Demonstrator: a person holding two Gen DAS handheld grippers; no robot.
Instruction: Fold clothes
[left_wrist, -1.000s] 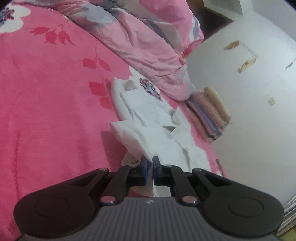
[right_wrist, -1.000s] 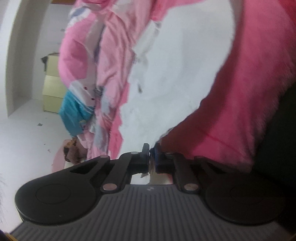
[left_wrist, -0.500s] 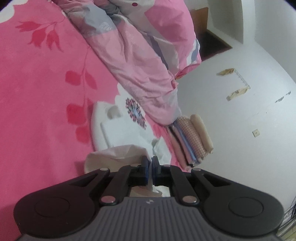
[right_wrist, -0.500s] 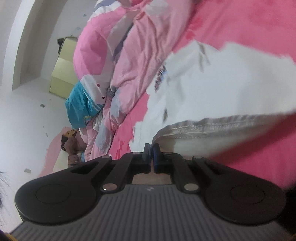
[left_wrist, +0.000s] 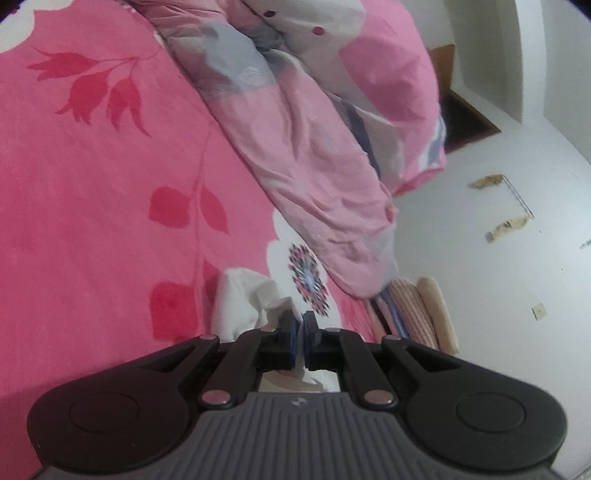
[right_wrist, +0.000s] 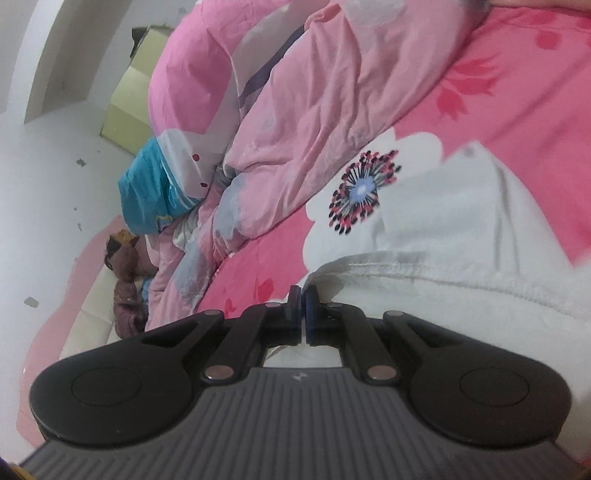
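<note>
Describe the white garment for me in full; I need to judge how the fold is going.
The white cloth garment looks soft and towel-like, with a stitched hem running across it in the right wrist view. It lies bunched and partly lifted on the pink flowered bedspread, near the crumpled pink quilt. The right gripper is shut on its hem edge; the left gripper is shut on a crumpled corner. It is not folded flat yet.

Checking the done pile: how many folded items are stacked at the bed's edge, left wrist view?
3 or so. A beige roll outermost, a pink checked piece beside it, and blue-and-pink layers against the quilt. Blur and the quilt may hide more.
</note>
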